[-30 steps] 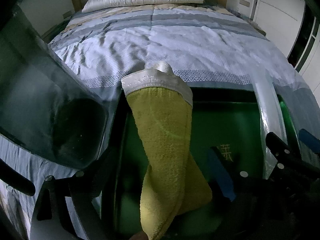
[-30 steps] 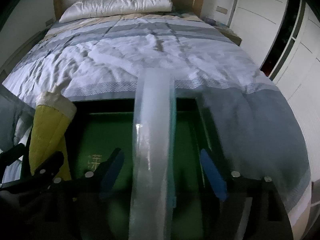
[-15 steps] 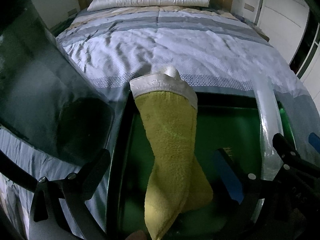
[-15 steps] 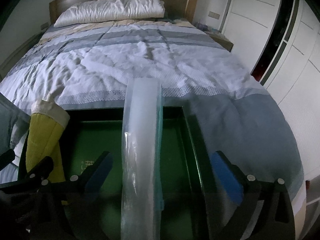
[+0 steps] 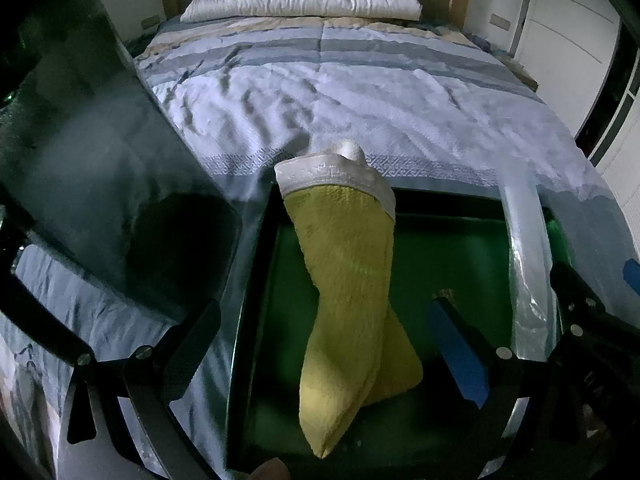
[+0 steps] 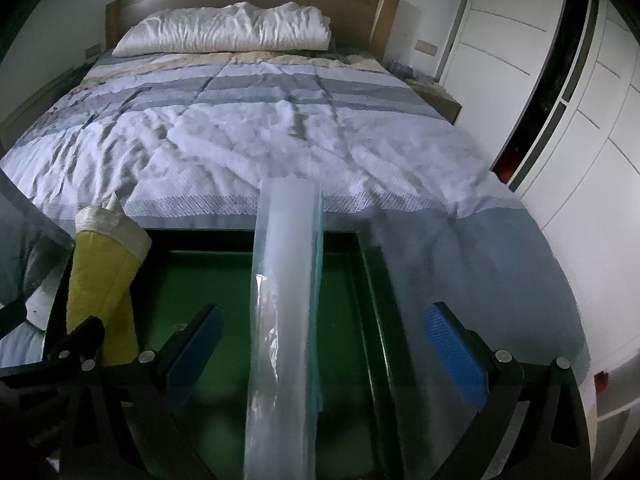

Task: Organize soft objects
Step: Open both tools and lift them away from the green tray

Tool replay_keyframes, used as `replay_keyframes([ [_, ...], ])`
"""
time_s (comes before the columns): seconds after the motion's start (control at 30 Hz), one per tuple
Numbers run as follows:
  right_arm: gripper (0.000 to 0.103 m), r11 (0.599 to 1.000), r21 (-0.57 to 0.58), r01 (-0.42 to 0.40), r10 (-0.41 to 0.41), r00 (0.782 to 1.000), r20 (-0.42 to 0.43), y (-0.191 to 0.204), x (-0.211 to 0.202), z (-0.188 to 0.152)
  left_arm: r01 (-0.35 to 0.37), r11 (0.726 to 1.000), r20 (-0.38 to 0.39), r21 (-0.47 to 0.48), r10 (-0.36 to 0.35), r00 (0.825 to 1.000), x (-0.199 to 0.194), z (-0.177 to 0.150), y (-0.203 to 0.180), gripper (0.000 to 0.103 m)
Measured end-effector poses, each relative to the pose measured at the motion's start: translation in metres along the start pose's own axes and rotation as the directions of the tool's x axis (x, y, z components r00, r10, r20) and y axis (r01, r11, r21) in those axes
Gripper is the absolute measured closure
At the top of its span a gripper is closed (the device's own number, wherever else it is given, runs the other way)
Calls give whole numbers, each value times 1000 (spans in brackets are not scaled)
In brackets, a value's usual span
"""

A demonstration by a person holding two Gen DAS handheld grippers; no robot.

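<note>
Left gripper (image 5: 326, 344) fingers apart around yellow towel (image 5: 344, 280), not pressing; right gripper (image 6: 324, 348) fingers apart around plastic strip (image 6: 284, 300), over green box (image 6: 344, 320).

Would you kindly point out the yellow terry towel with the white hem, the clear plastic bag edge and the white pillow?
Yellow terry towel with white hem (image 5: 348, 276), left wrist view, mid yellow cloth.
Clear plastic bag edge (image 6: 286, 288), right wrist view, middle of upright strip.
White pillow (image 6: 228, 32), right wrist view, centre of top.
</note>
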State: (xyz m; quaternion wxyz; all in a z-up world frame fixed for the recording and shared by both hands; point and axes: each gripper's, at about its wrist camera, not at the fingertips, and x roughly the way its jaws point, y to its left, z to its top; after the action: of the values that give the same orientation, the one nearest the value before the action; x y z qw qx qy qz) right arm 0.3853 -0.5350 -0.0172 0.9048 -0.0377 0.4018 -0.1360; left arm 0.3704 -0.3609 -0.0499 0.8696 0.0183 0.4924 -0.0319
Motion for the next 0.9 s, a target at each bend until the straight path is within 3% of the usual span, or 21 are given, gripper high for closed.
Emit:
replay_keyframes([
  [0.9,0,996,-62,62,-58,996,62,2,-92,-13,87,996,13,-2,-87,996,-72,-24,13,2],
])
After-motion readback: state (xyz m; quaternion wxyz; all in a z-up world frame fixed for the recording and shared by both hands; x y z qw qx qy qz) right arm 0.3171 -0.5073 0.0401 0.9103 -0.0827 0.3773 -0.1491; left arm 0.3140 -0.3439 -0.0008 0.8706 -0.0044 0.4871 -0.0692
